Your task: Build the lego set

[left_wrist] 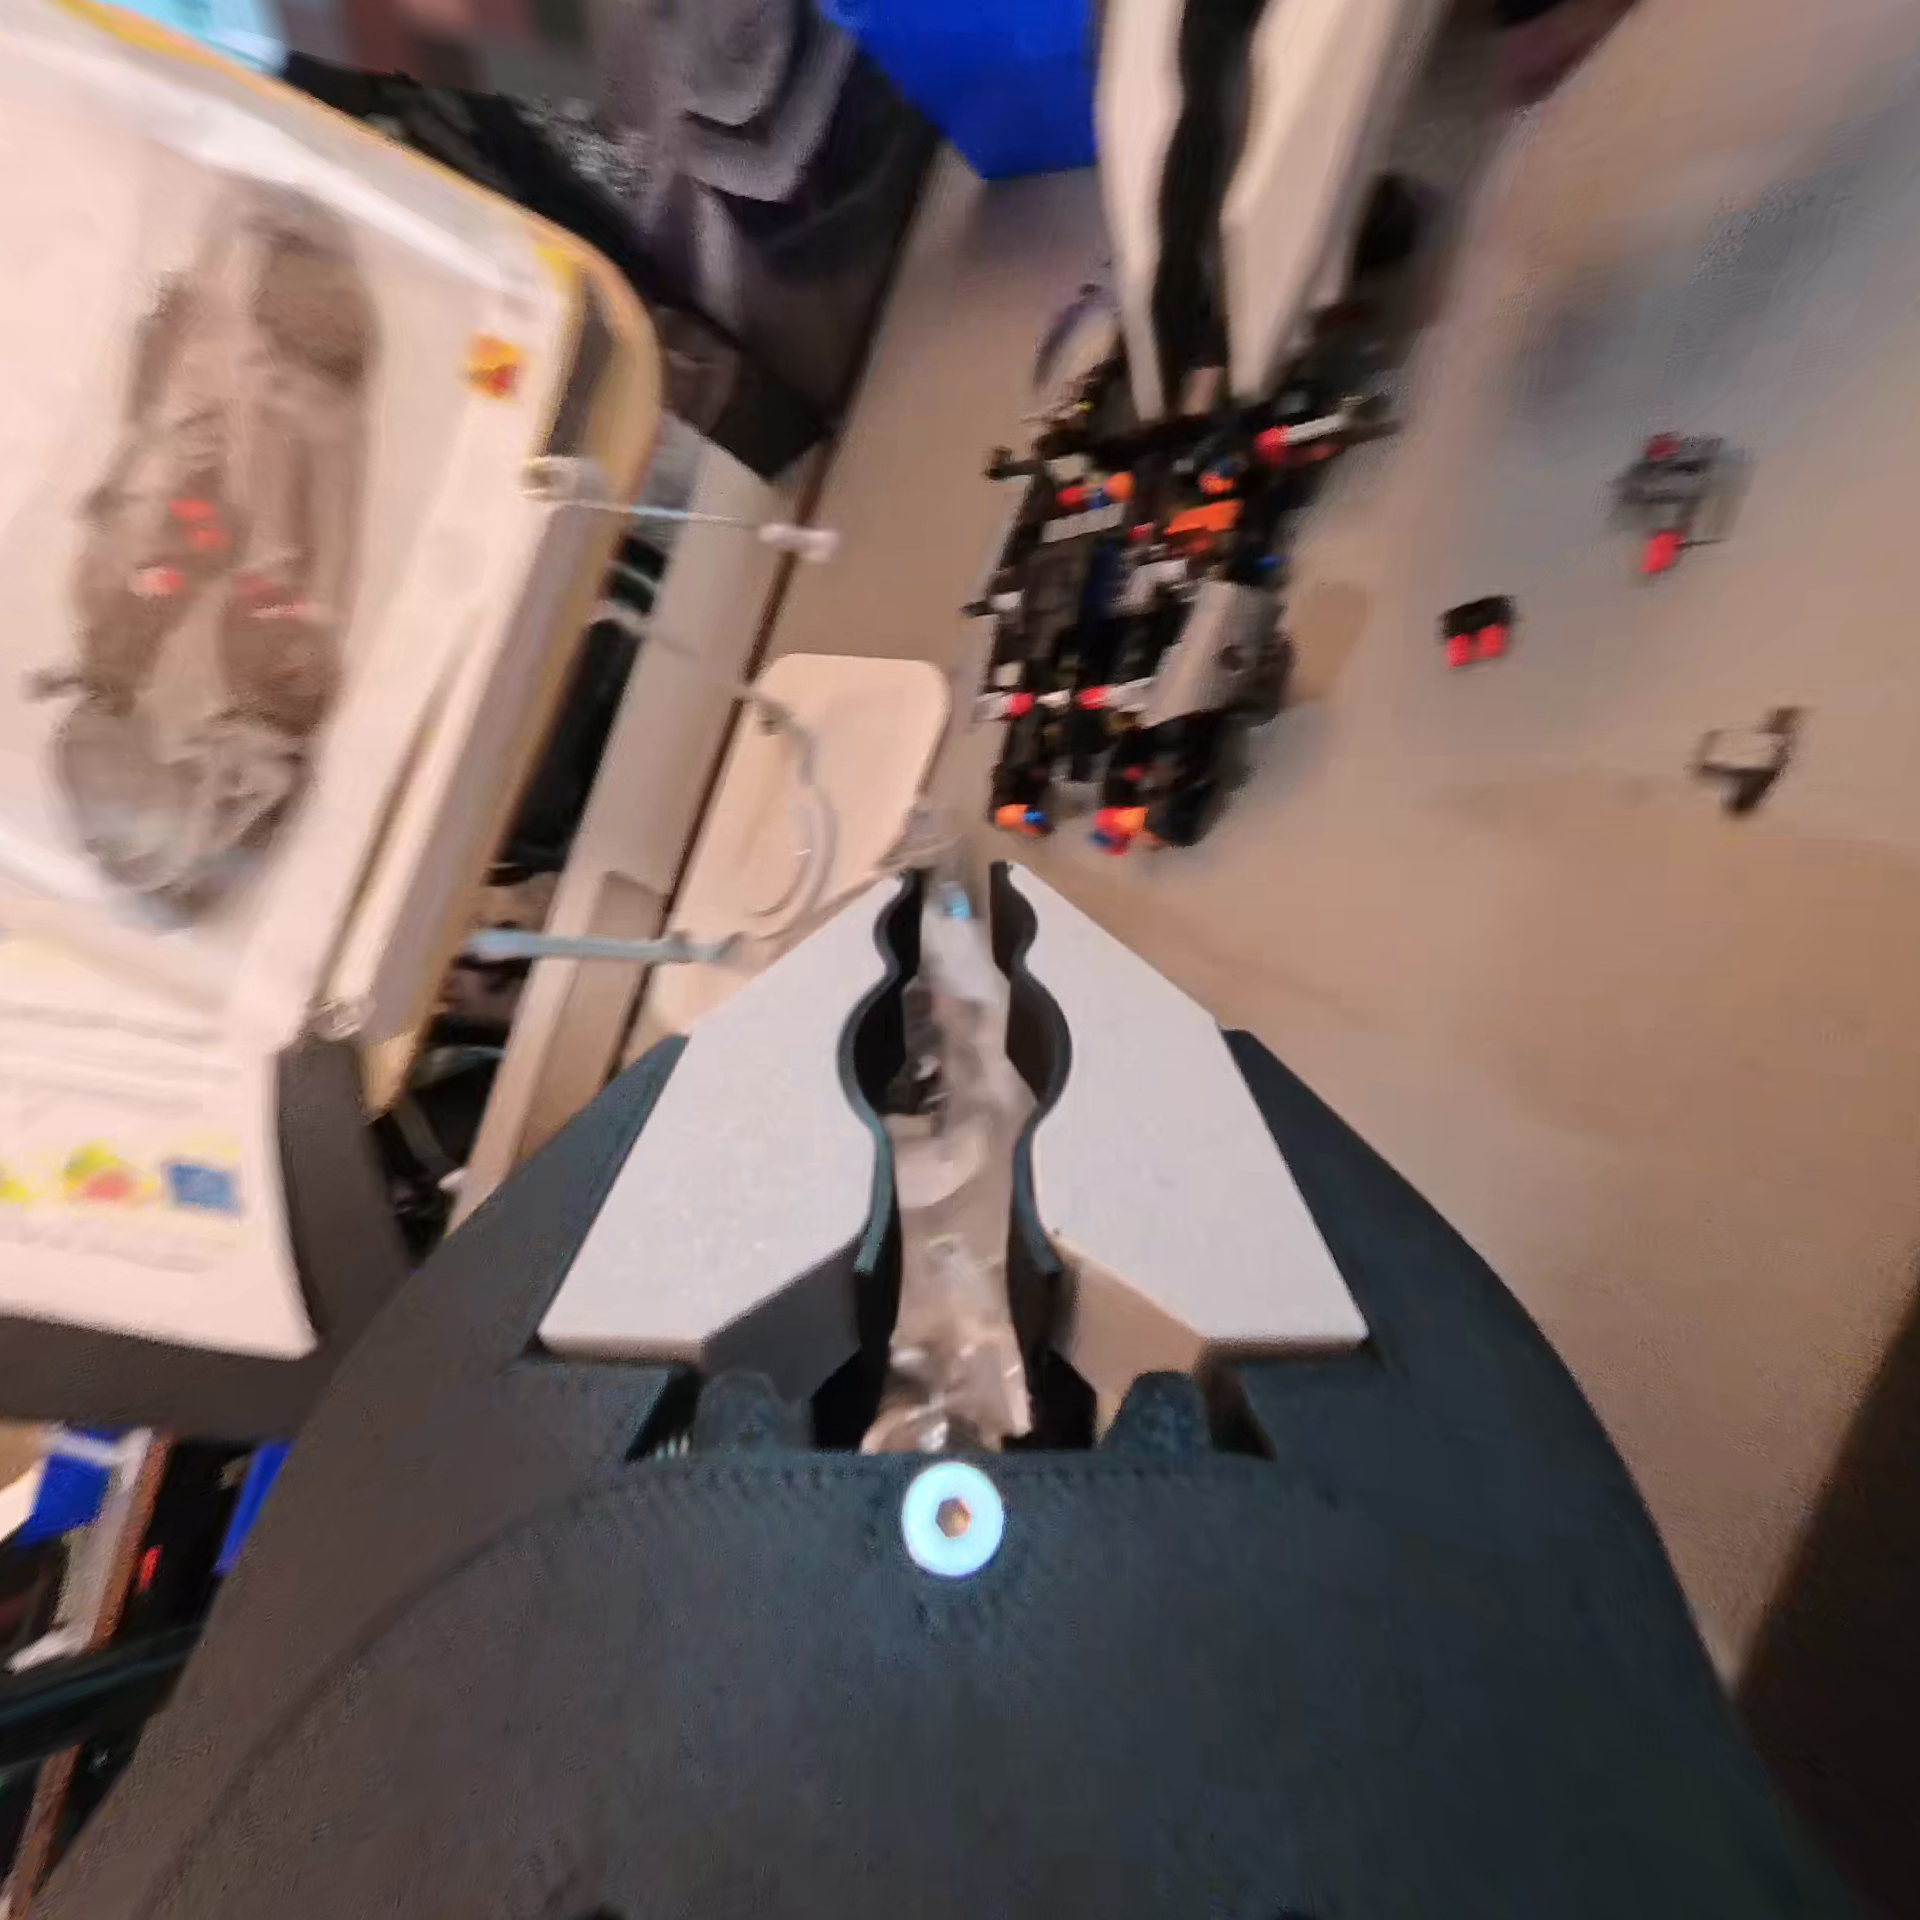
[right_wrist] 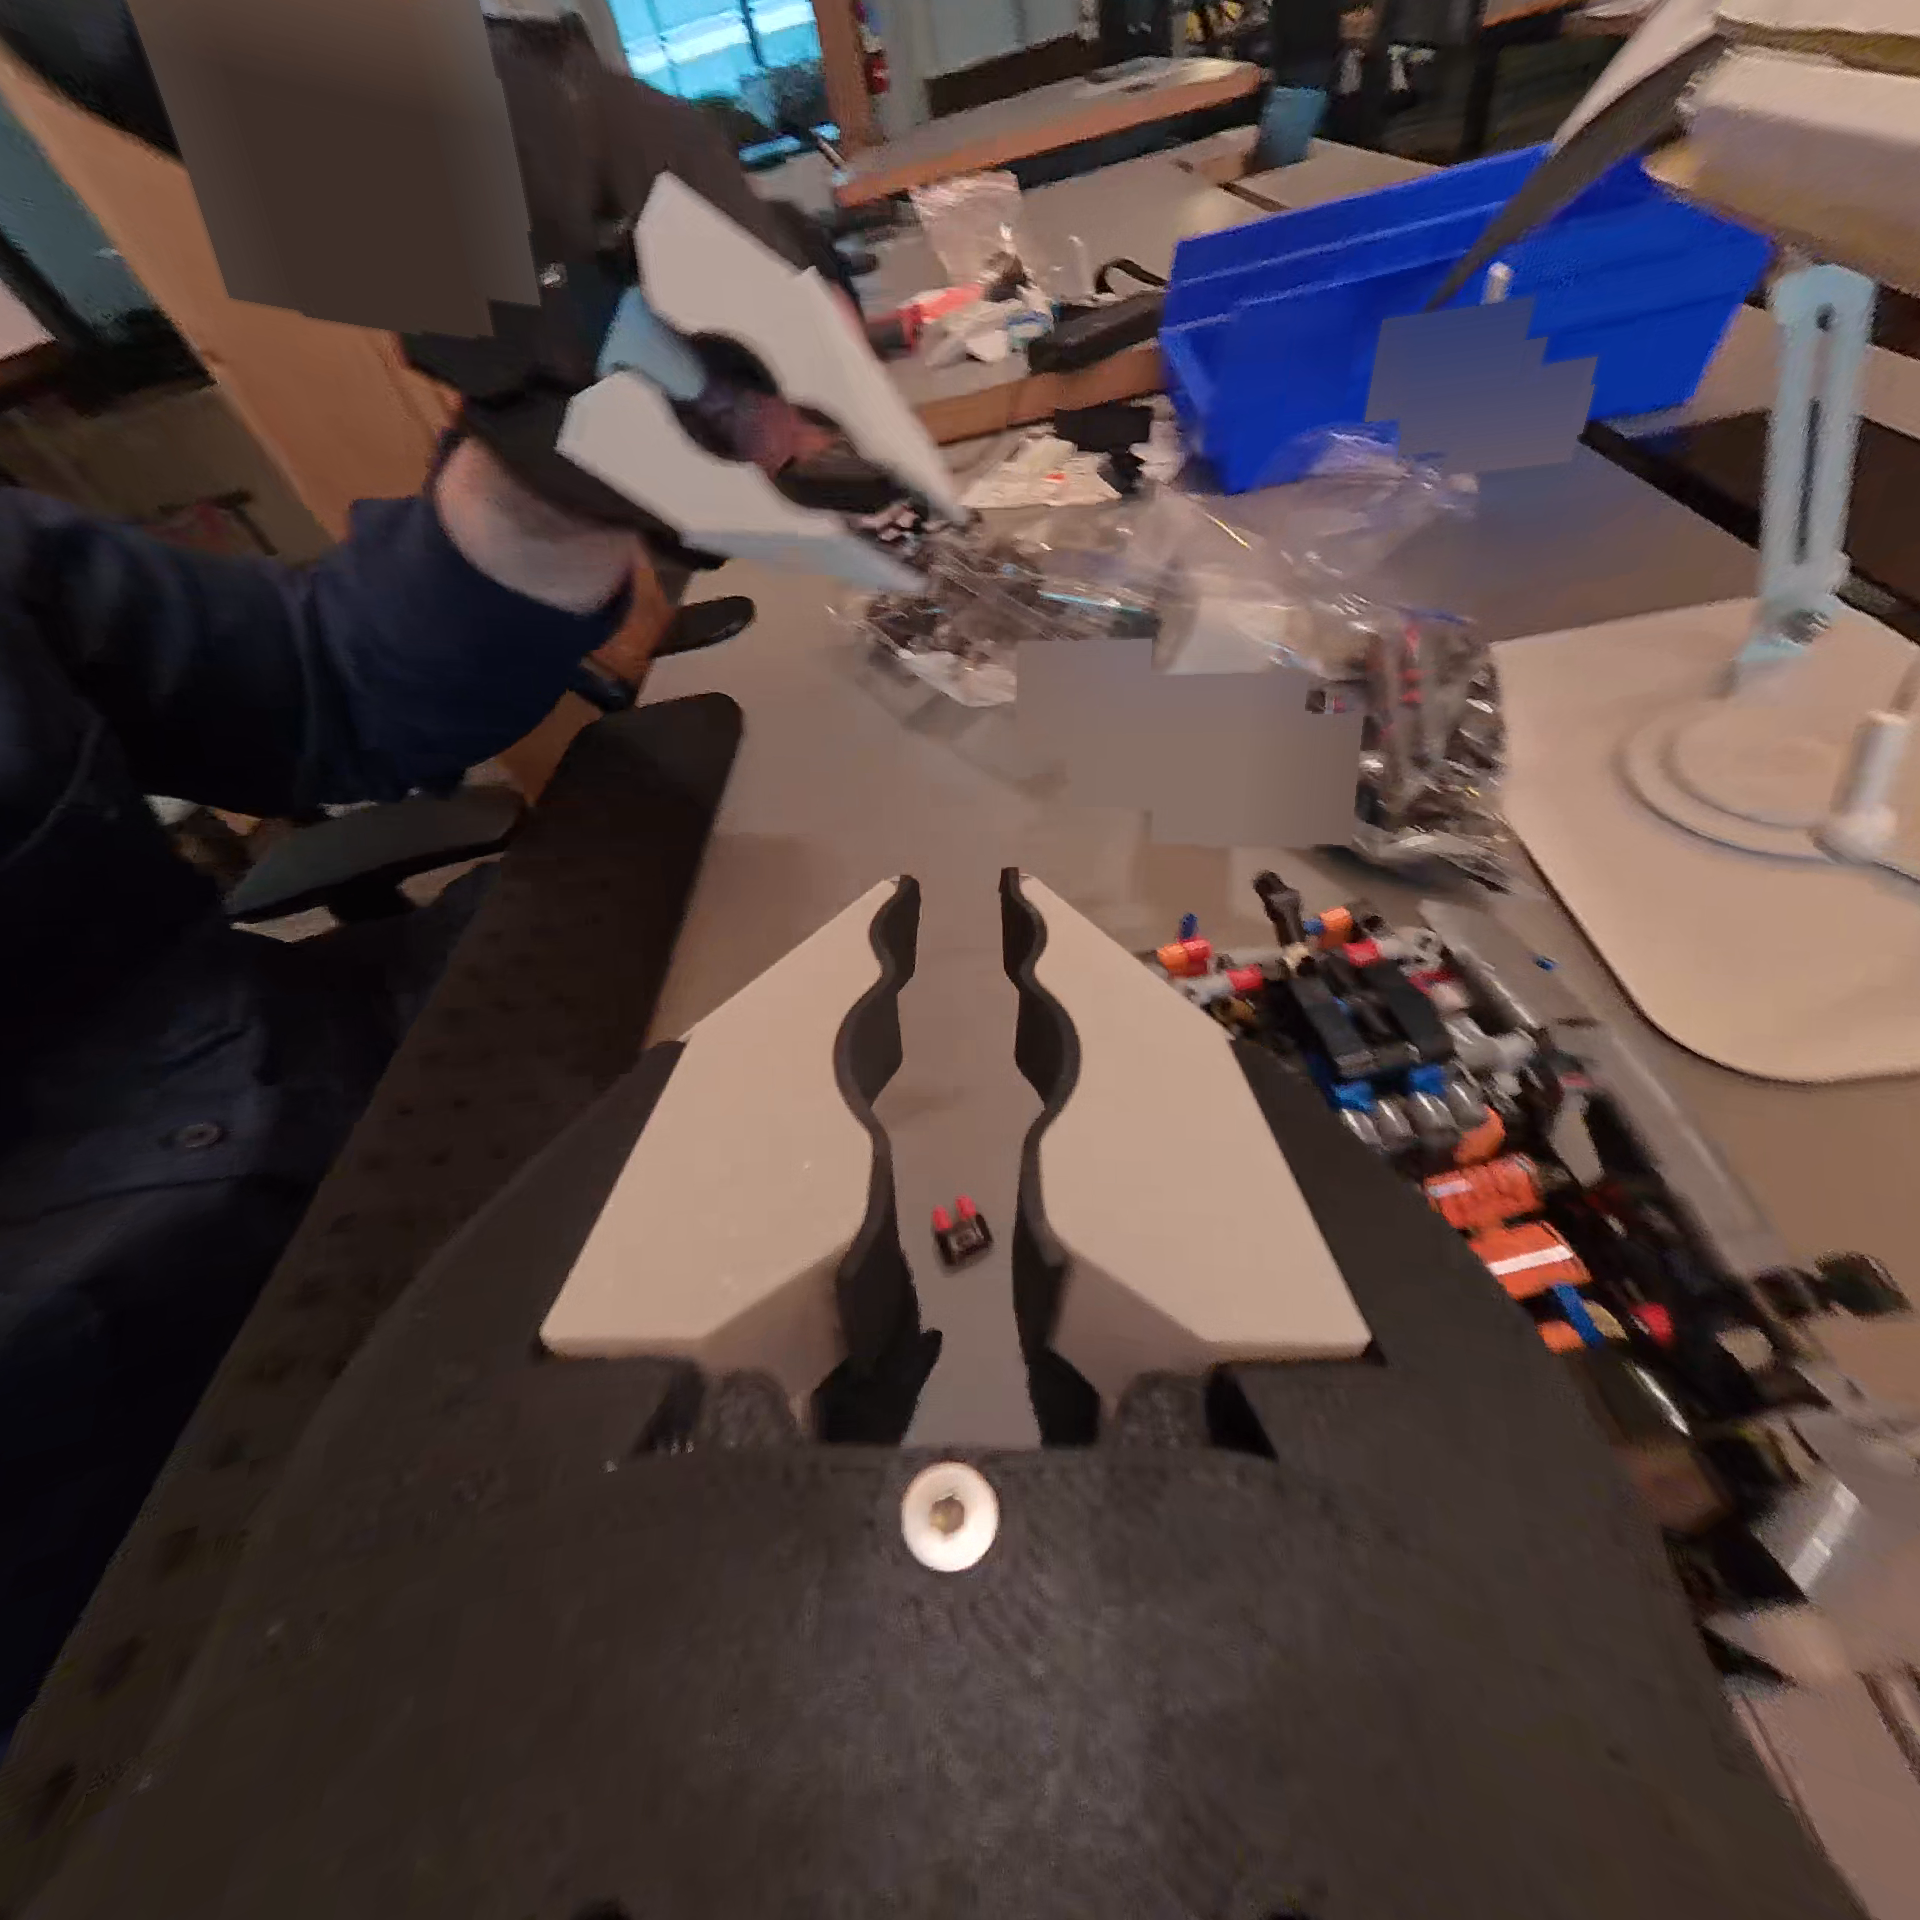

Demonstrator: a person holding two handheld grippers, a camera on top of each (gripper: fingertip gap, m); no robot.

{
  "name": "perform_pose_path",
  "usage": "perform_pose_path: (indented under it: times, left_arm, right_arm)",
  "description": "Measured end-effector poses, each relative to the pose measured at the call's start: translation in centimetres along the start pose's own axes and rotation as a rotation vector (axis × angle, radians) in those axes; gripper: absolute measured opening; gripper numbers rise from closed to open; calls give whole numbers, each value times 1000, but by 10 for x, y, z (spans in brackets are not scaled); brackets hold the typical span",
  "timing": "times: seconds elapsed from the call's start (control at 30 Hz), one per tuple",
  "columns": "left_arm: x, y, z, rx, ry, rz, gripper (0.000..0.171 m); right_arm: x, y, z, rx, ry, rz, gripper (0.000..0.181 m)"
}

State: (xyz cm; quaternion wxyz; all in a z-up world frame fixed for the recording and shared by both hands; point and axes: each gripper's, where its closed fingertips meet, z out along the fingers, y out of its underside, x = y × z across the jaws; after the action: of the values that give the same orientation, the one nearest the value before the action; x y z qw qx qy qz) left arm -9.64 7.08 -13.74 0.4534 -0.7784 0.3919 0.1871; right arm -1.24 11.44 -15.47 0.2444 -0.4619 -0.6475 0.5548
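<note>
The half-built lego model (right_wrist: 1455, 1122) lies on the grey table (right_wrist: 935, 769), and serves as landmark. Beyond it, the clear plastic bag (right_wrist: 1195, 582) of dark parts hangs lifted off the table, pinched at one corner by the left gripper (right_wrist: 940, 535), whose jaws are clamped on the film. Farther beyond stands a blue bin (right_wrist: 1455, 312); its contents are hidden. The right gripper (right_wrist: 961, 883) hovers beside the model, jaws apart and empty, above a small black-and-red piece (right_wrist: 961, 1234). Judging the step as emptying the bag, tip it low over bare table so parts don't scatter.
</note>
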Motion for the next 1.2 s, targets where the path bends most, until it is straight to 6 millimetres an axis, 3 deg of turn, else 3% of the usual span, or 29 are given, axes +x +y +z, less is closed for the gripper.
perform_pose_path:
  times: [0.07, 0.2, 0.3, 0.43, 0.6, 0.83, 1.07, 1.2]
  left_arm:
    - [27, -3, 24, -38, 90, -6, 11]
    - [53, 29, 78, -227, 147, -97, 17]
    - [55, 49, 99, -343, 139, -148, 20]
    - [60, 56, 114, -334, 204, -221, 21]
    - [75, 53, 119, -303, 282, -271, 0]
    - [87, 29, 114, -198, 333, -241, 0]
    - [102, 10, 109, -140, 369, -178, 0]
    - [95, 9, 109, -134, 319, -154, 0]
  right_arm:
    - [11, 7, -4, -41, 57, -22, 15]
    - [27, 21, -8, -124, 153, -67, 16]
    - [30, 30, -5, -170, 169, -82, 16]
    - [29, 37, 1, -213, 166, -99, 17]
    - [33, 50, 6, -300, 203, -145, 18]
    - [49, 48, -2, -295, 300, -112, 27]
    - [53, 69, 5, -415, 331, -126, 39]
    - [49, 69, 10, -404, 311, -95, 18]
